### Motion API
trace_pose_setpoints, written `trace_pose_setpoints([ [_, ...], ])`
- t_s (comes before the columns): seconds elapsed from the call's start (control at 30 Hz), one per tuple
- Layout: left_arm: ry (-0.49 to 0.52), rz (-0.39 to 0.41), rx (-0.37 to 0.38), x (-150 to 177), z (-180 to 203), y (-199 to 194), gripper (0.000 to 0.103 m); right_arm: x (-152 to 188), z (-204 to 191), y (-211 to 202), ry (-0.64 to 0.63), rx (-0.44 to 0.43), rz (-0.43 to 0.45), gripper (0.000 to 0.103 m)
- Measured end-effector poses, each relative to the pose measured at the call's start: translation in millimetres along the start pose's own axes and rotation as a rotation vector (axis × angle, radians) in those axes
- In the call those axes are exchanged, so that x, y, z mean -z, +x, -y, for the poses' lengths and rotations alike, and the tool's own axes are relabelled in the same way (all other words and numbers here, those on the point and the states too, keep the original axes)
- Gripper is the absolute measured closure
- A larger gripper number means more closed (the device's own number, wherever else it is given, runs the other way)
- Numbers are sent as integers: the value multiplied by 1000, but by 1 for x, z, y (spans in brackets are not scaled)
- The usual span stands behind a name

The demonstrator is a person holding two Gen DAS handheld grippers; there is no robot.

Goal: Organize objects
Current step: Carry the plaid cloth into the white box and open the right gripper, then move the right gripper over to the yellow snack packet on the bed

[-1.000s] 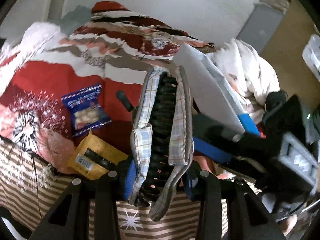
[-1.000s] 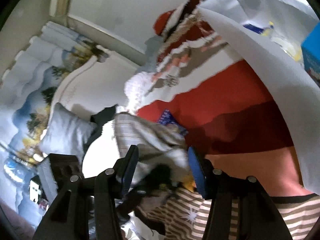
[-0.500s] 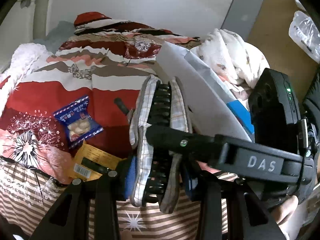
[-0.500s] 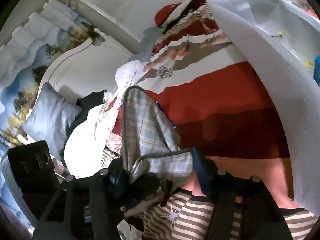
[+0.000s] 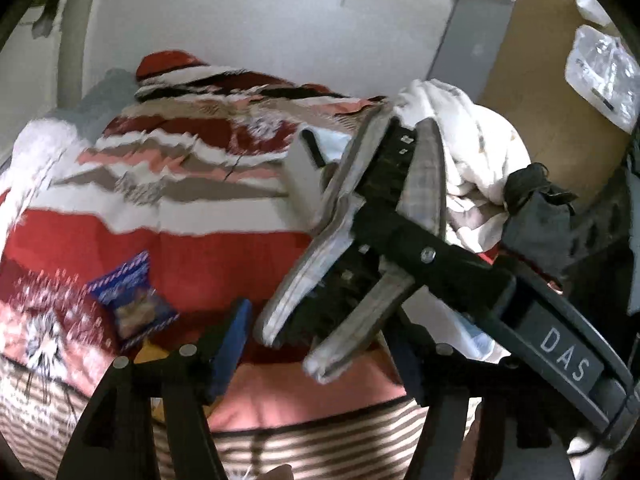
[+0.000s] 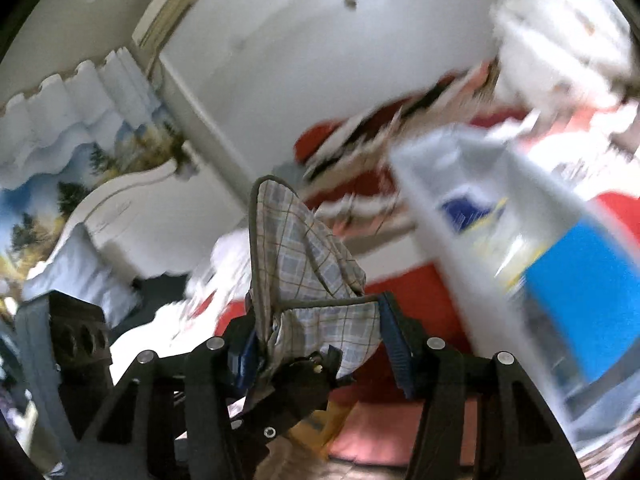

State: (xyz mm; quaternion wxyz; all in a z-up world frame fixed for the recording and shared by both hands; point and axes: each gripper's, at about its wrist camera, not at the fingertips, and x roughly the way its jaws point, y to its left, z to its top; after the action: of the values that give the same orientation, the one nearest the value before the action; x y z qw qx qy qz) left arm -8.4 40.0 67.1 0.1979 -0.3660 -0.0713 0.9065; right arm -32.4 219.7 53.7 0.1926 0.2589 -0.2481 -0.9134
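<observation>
A checked fabric pouch (image 5: 424, 184) with a black ribbed inside hangs tilted over the bed. In the left wrist view my right gripper (image 5: 384, 236) reaches in from the right and clamps the pouch across its middle. In the right wrist view the pouch (image 6: 304, 256) stands up between the blue pads (image 6: 394, 344) of my right gripper (image 6: 320, 350), whose jaws are closing on it. My left gripper (image 5: 320, 352) is opening. The pouch's lower end sits between its fingers, and its blue pad (image 5: 234, 340) is clear of the fabric.
A red, white and brown striped blanket (image 5: 200, 216) covers the bed. On it lie a blue snack packet (image 5: 132, 304) and a yellow packet (image 5: 150, 354). A white box with a blue panel (image 6: 560, 272) stands to the right, with white bedding (image 5: 472, 148) and a black cloth (image 5: 540, 208) behind.
My left gripper has let go of the pouch and opened. My right gripper came in from the right, closed on the pouch and lifted it, so it now leans to the right.
</observation>
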Motion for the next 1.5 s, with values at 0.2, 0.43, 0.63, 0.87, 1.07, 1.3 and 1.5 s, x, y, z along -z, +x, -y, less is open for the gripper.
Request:
trace_pose_setpoints([
  [0.2,12,66,123,-18,21,2,38,-23,9,-36,25,60,238,49],
  [0.43,23,64,157,-30,38,27,38,-40,31,-52,75,283,371,49],
  [0.63,19,30,132,-28,41,55,38,-46,46,-33,73,426,340,49],
  [0.87,7,29,92,-23,34,56,39,-34,55,-21,77,475,260,49],
  [1.07,0,11,70,-18,31,58,38,-29,64,-9,107,409,161,45],
  [1.3,0,21,48,-19,33,53,38,-25,51,-27,55,333,228,34],
  [1.5,-27,30,30,-21,26,52,38,-29,51,-35,114,252,296,30],
])
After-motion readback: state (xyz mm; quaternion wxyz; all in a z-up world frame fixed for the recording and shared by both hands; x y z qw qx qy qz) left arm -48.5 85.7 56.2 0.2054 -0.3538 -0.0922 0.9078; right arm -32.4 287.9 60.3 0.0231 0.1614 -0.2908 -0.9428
